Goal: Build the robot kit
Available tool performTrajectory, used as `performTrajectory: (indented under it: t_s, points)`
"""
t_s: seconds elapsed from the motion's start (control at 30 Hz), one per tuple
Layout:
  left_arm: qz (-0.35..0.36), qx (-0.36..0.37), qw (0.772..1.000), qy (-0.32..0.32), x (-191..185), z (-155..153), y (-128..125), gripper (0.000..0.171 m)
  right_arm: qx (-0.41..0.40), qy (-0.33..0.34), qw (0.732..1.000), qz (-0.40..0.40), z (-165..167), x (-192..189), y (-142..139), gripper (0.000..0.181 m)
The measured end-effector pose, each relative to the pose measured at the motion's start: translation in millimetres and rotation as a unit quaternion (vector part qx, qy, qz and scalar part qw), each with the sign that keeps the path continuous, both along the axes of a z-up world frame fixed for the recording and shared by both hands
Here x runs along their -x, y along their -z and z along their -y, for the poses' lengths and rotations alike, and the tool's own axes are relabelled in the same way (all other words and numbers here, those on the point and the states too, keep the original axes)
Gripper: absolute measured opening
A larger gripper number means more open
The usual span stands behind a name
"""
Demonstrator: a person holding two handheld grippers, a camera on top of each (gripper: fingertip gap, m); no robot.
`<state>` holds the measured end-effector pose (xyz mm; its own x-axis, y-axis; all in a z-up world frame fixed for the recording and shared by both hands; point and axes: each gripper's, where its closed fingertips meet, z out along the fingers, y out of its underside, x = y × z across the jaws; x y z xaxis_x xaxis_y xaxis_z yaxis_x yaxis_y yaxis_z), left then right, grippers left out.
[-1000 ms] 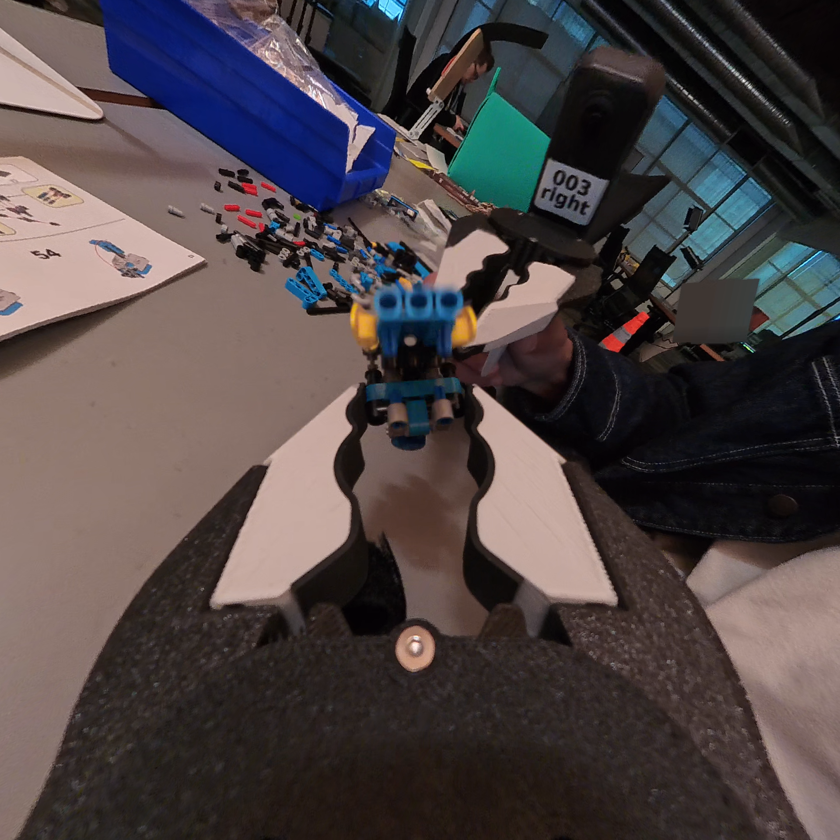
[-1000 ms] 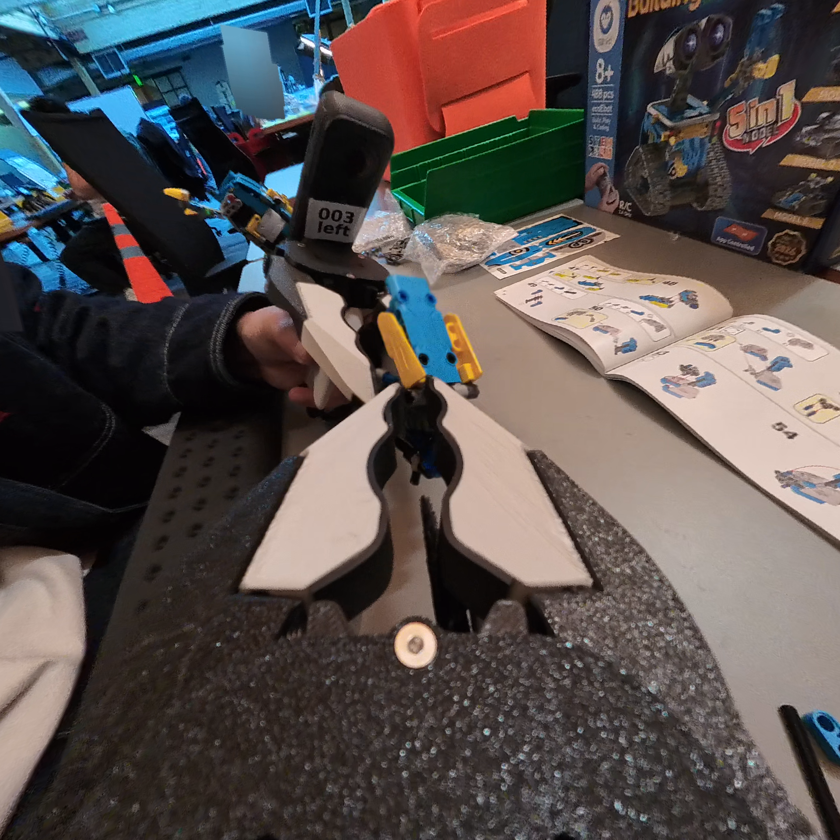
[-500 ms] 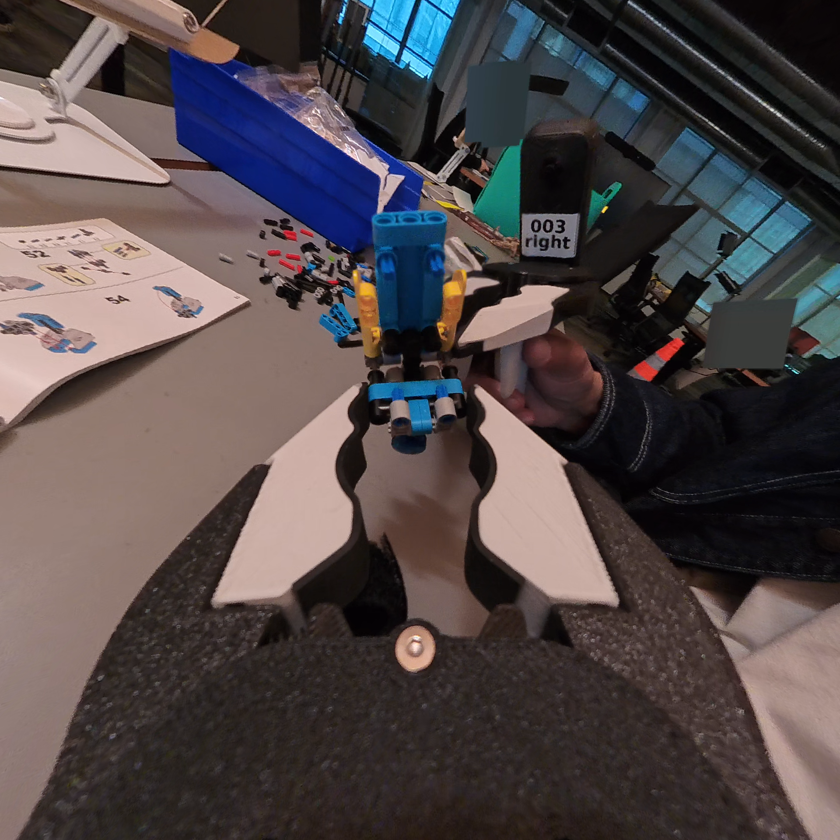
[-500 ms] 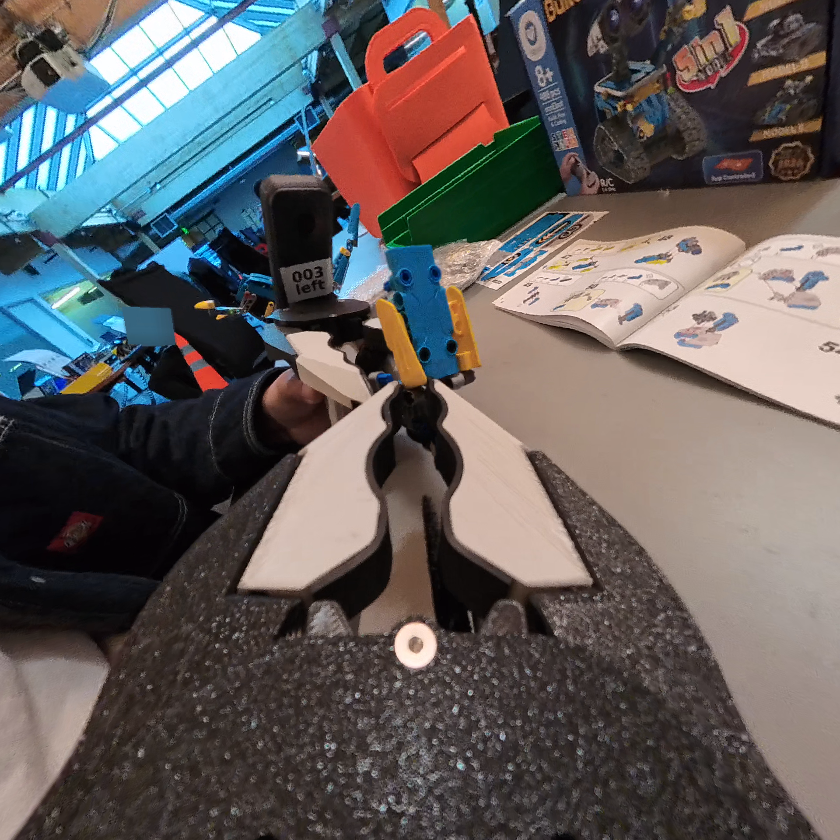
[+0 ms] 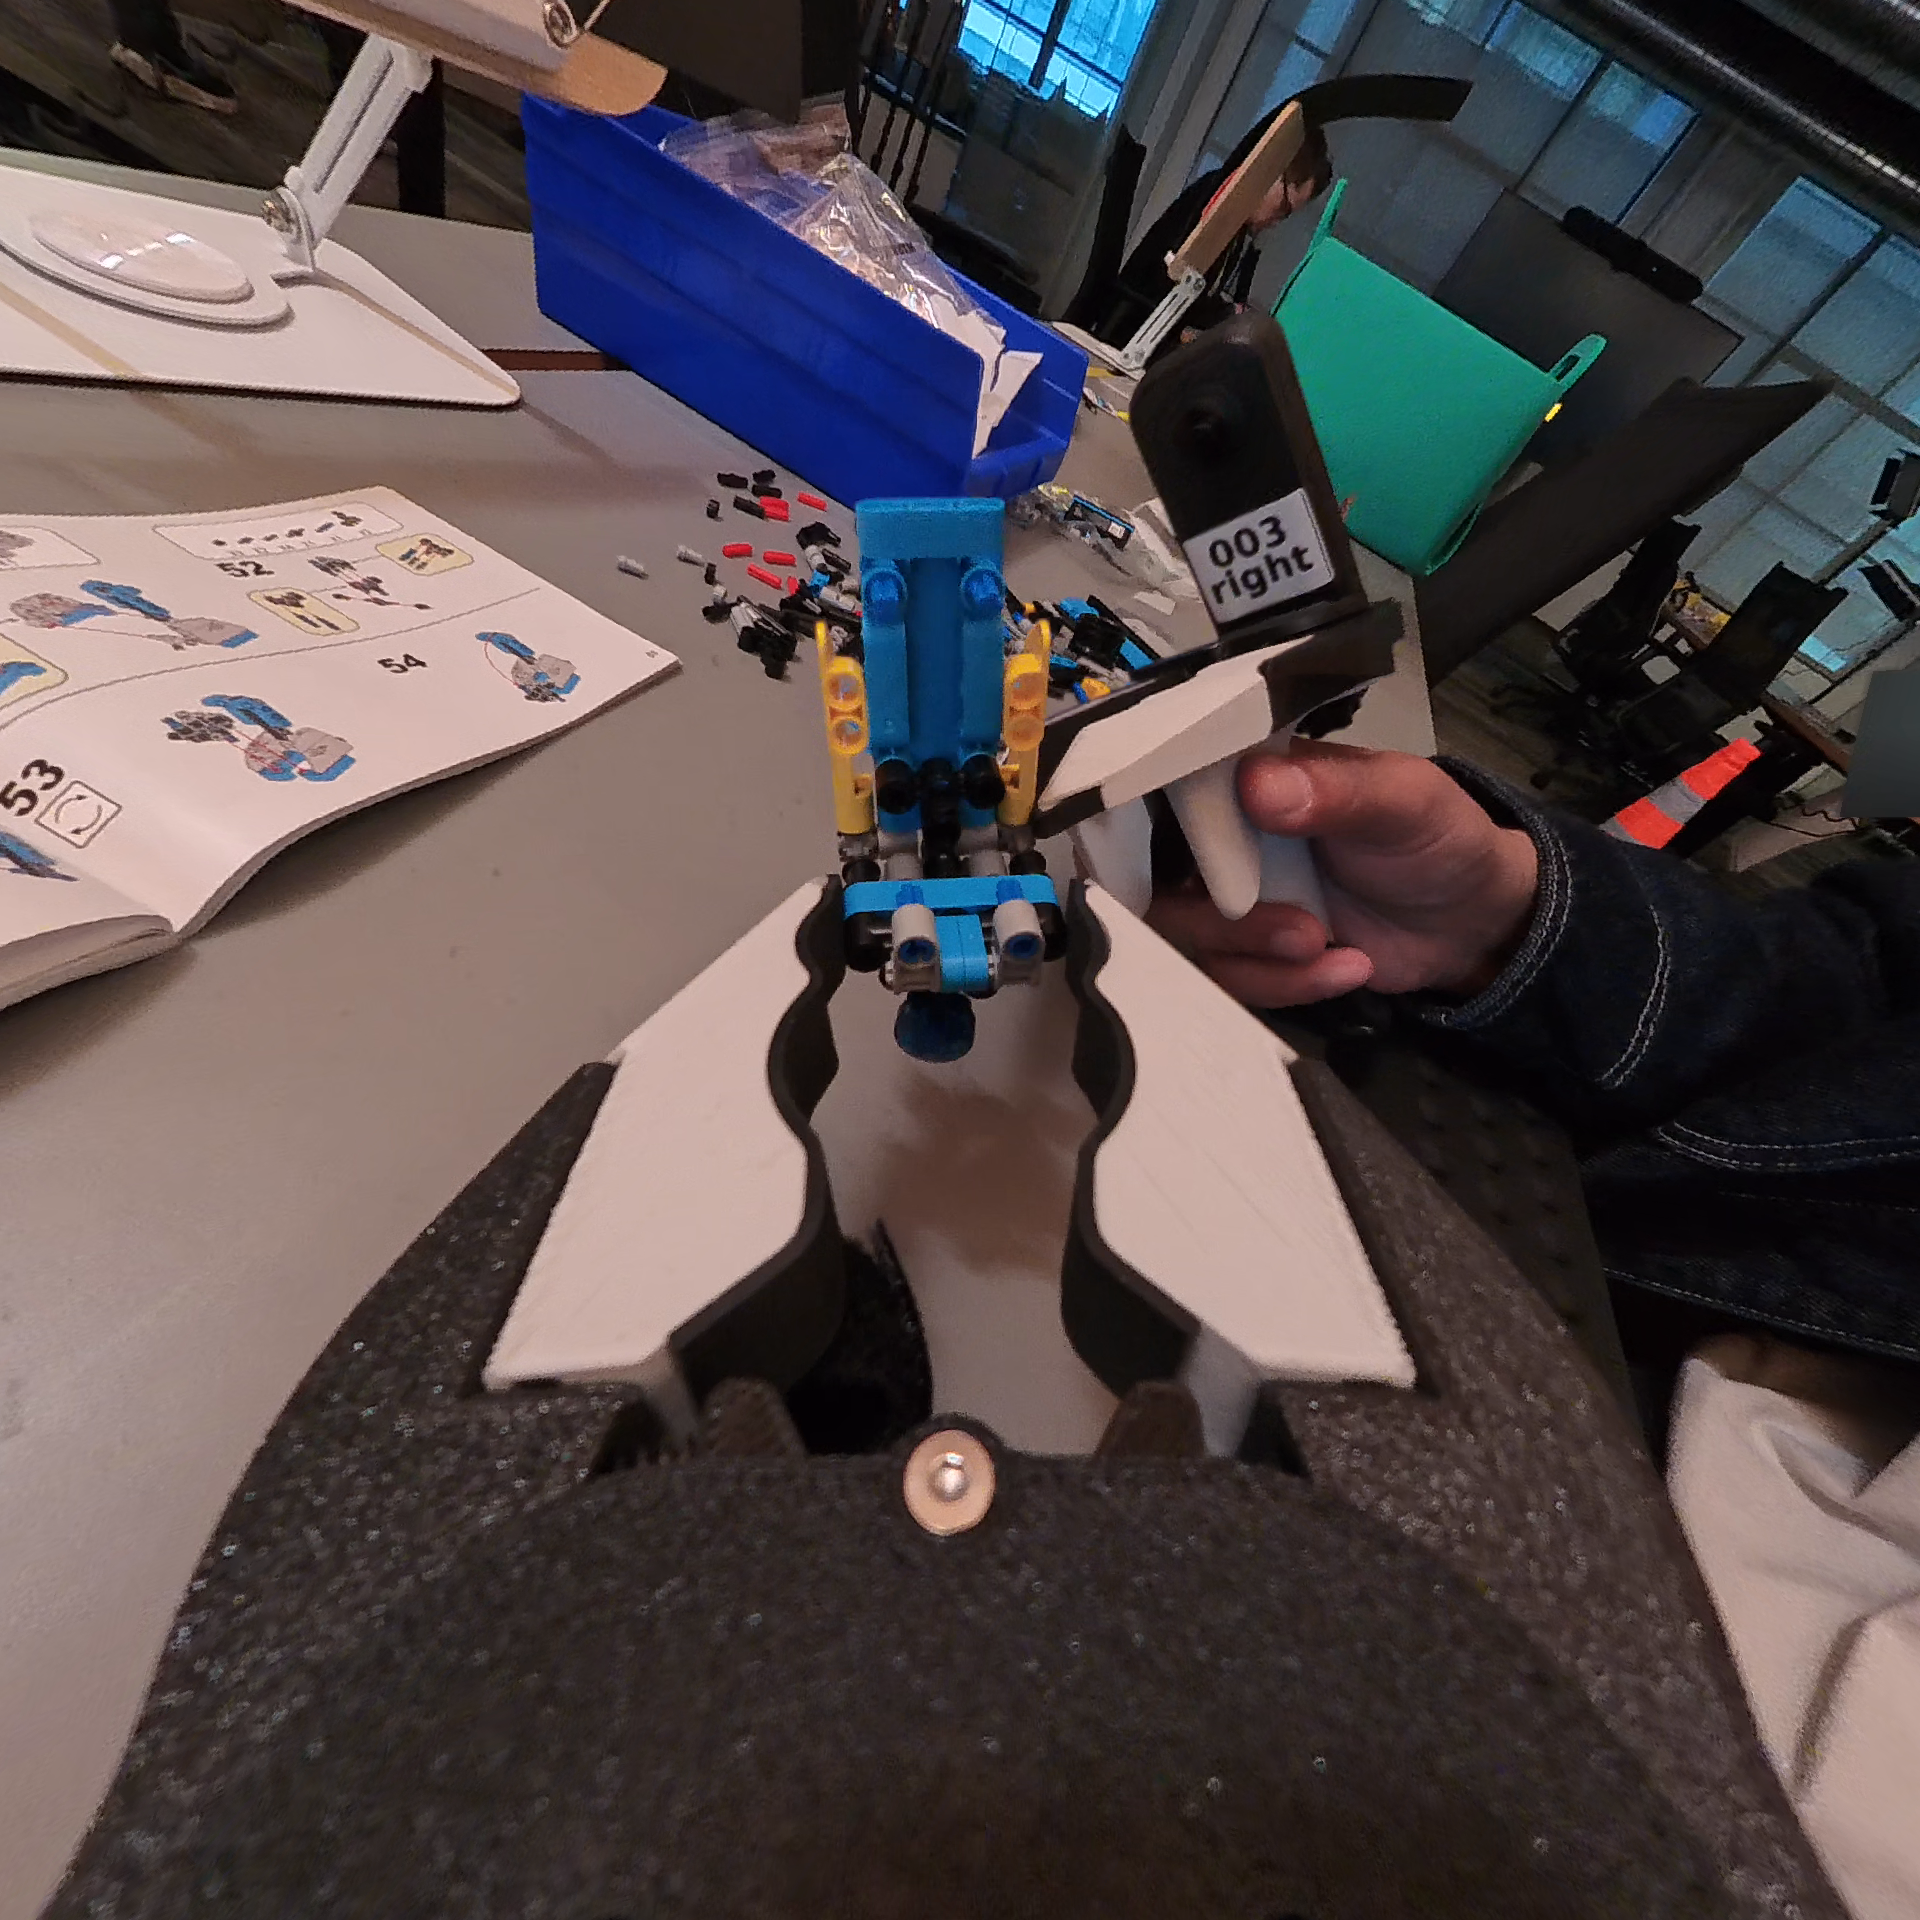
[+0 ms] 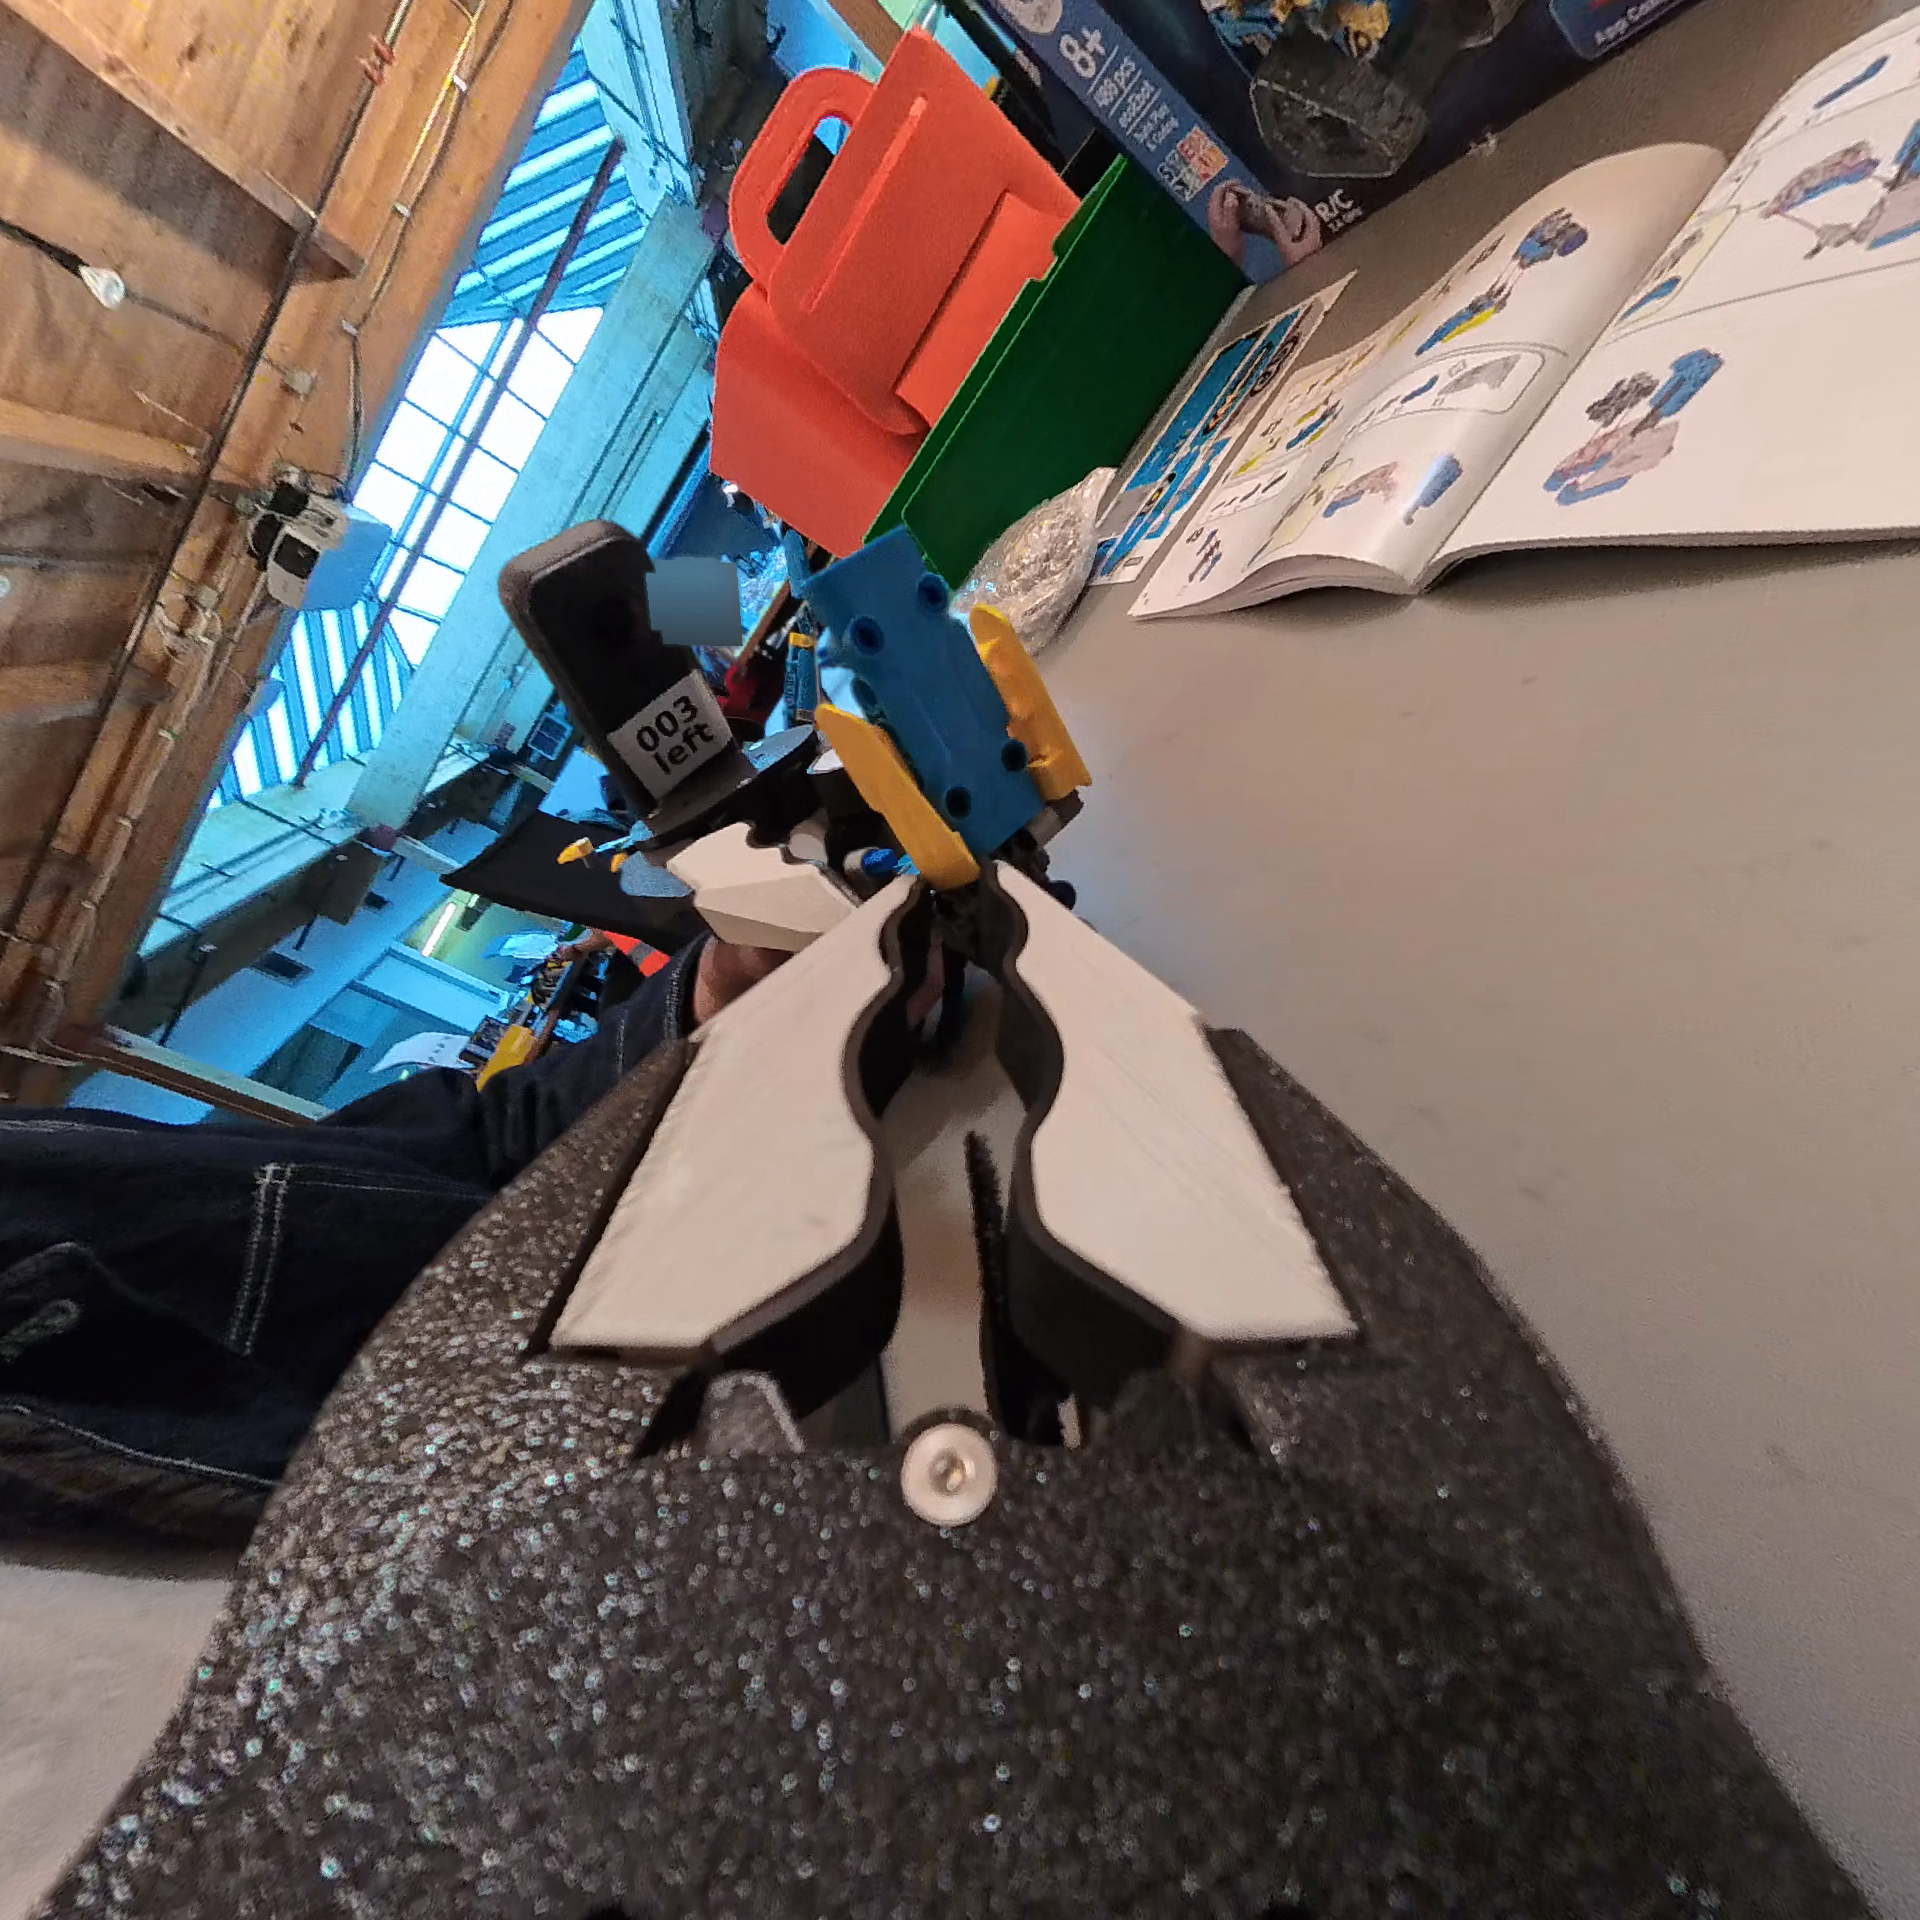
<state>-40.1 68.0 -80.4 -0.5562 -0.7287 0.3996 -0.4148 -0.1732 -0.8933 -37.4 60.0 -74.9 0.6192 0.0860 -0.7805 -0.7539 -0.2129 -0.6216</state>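
Note:
A small brick model (image 5: 930, 665) with a long blue plate, yellow side beams and black and grey pins is held in the air above the grey table (image 5: 364, 1091). My left gripper (image 5: 948, 904) is shut on the model's lower blue cross beam. My right gripper (image 5: 1174, 727) comes in from the right, held by a hand, with its tip at the model's right side. In the right wrist view my right gripper (image 6: 956, 899) is shut on the dark lower part of the model (image 6: 935, 696). The left gripper (image 6: 758, 883) meets it from the left.
An open instruction booklet (image 5: 260, 675) lies on the table and also shows in the right wrist view (image 6: 1558, 416). Several loose small pieces (image 5: 779, 582) lie before a blue bin (image 5: 769, 312). A green bin (image 6: 1049, 384), an orange holder (image 6: 862, 312) and the set's box (image 6: 1247, 104) stand behind. The grippers are tip to tip, or close to it.
Both grippers have turned together with the model, so its long blue plate now stands up facing the left camera. The right wrist view has rolled steeply sideways.

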Motion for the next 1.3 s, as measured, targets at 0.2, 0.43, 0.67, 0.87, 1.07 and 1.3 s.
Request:
performTrajectory:
  t_s: [0.2,0.43,0.67,0.87,1.07,1.3]
  points:
    - [0.010,-0.041,0.999,-0.008,-2.3,0.5,4.4,0.042,0.000,-0.008,0.998,-0.066,1.4,-1.8,5.8,0.008]
    - [0.011,-0.089,0.996,-0.013,-3.4,-0.4,13.1,0.042,0.023,-0.008,0.998,-0.057,0.2,-2.4,15.9,0.008]
    - [0.009,-0.236,0.972,-0.002,0.1,-2.3,40.8,0.042,0.122,-0.036,0.991,0.032,0.0,4.5,49.6,0.009]
    - [0.038,-0.303,0.952,0.024,4.9,1.0,45.4,0.042,0.192,-0.068,0.974,0.101,3.5,11.4,71.4,0.007]
    - [0.121,-0.403,0.906,0.050,10.6,6.2,49.3,0.043,0.224,-0.094,0.949,0.203,4.4,20.2,81.3,0.010]
    - [0.174,-0.469,0.864,0.050,12.0,-4.6,53.0,0.043,0.213,-0.094,0.952,0.199,5.0,20.9,77.7,0.021]
